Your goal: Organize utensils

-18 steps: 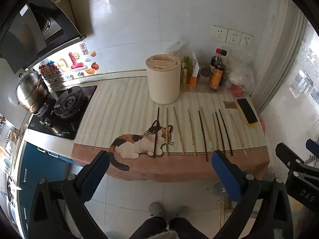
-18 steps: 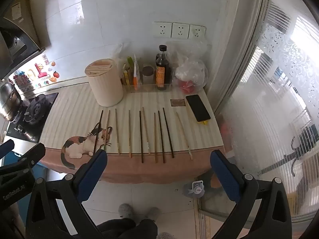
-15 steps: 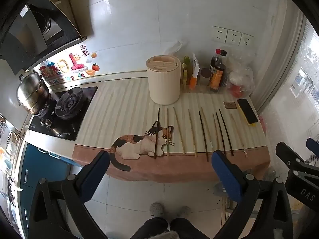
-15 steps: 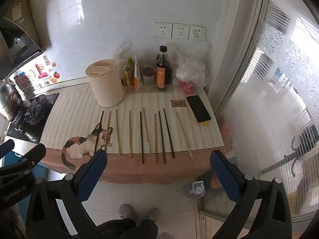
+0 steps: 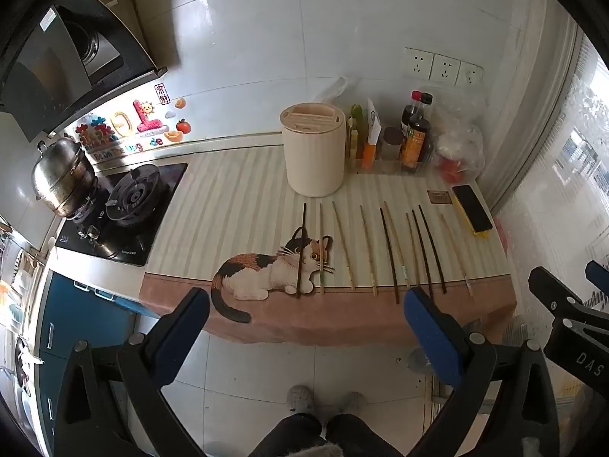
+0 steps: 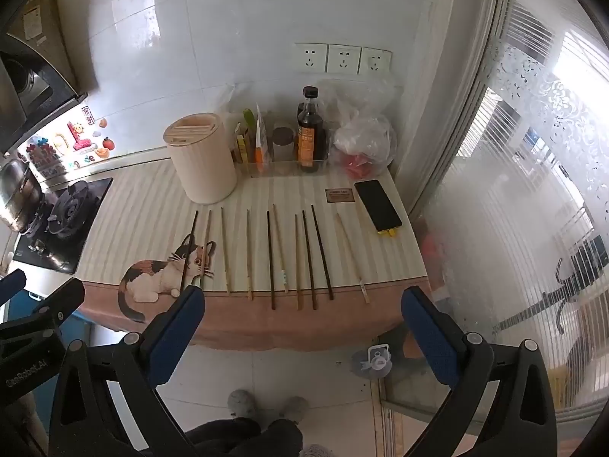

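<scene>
1. Along the bench (image 5: 243,198) front edge, ten chopsticks (image 6: 270,259) are lying side by side, just before the beige holder (image 5: 314,156).
2. Both the left tongs (image 5: 304,327) and right tongs (image 6: 302,327) are hanging wide open, gripping nothing, well short of the sticks.
3. Organizing is not yet beginning; next, one tongs needs lowering onto a single stick.
4. Compared with the earlier frames, almost nothing is changing.
</scene>
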Tool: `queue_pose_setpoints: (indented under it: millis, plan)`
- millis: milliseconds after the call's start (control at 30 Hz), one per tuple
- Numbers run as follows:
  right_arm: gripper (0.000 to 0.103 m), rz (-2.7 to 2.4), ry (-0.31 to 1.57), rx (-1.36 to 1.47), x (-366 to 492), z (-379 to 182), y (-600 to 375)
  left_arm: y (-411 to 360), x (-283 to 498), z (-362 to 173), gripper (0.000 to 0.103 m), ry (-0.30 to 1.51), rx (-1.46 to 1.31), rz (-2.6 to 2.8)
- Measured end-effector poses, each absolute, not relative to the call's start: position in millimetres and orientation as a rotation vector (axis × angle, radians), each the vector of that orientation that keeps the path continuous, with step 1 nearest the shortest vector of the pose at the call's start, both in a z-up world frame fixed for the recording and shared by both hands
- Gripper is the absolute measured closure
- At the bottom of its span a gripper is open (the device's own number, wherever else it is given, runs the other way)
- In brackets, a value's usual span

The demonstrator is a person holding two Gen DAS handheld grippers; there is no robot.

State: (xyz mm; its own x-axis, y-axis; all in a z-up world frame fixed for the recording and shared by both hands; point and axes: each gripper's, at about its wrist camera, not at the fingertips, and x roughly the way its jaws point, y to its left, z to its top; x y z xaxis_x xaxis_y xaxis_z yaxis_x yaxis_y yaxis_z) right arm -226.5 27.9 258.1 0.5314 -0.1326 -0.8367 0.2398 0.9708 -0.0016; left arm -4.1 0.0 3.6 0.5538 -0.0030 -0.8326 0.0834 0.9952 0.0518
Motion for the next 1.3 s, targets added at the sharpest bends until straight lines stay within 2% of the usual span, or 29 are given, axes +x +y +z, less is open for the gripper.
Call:
queue_pose_setpoints:
  millis: [1300]
  plan:
    - [0.0,-0.217,0.96,0.099,-235,268,31,12,-18,11,0.0,0.975,0.09,-0.053]
